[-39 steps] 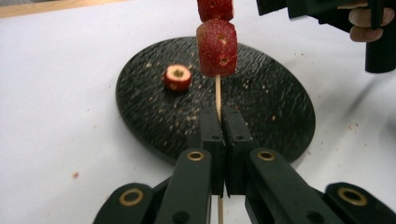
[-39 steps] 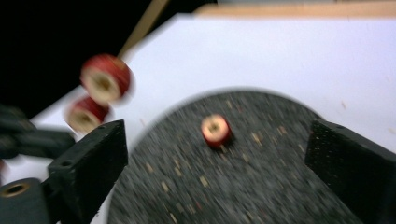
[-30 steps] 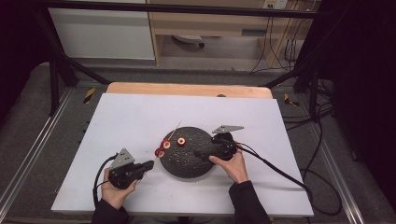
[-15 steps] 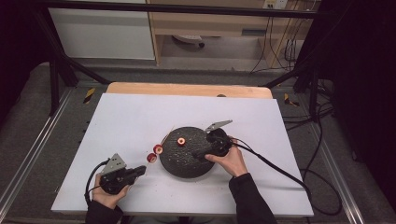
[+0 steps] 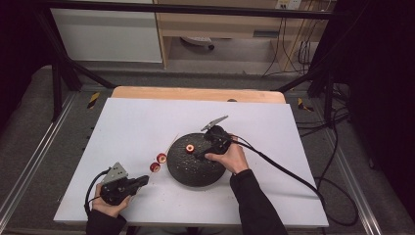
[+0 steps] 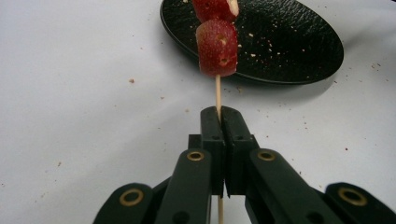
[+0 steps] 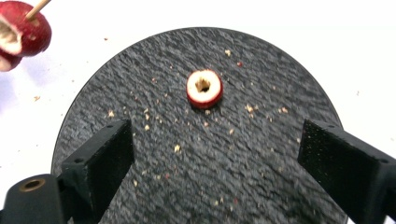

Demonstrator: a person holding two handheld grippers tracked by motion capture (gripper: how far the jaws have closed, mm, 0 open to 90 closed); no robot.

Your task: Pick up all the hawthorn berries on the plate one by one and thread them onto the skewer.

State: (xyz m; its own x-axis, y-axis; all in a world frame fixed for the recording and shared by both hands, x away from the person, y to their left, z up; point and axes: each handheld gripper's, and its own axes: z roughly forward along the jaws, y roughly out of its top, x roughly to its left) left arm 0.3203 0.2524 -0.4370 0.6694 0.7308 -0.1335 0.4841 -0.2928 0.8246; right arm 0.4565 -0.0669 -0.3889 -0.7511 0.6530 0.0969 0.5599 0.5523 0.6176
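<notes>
White sheeting covers the surface, ringed by dark floor and black frame bars, as fruit is threaded onto a skewer. On the black plate (image 5: pixel 195 169), lying near the middle of the surface, one red fruit slice (image 7: pixel 204 88) rests flat toward the plate's far left part, its pale cut face up and a small cored hole at its centre. The right tongs (image 5: pixel 208 149) hover over the plate with jaws spread wide on either side of the slice, not touching it. Off the plate's left rim, the thin wooden skewer (image 6: pixel 217 95) carries two red pieces (image 6: pixel 216 46), glossy-skinned and speckled; the left tongs (image 6: pixel 219 122) are pressed together, pinching its bare lower shaft near the front left corner of the surface. To do this step well, the right tongs should probably close gently on the slice's rim, leaving the hole clear for the skewer point. Crumbs dot plate and sheet.
</notes>
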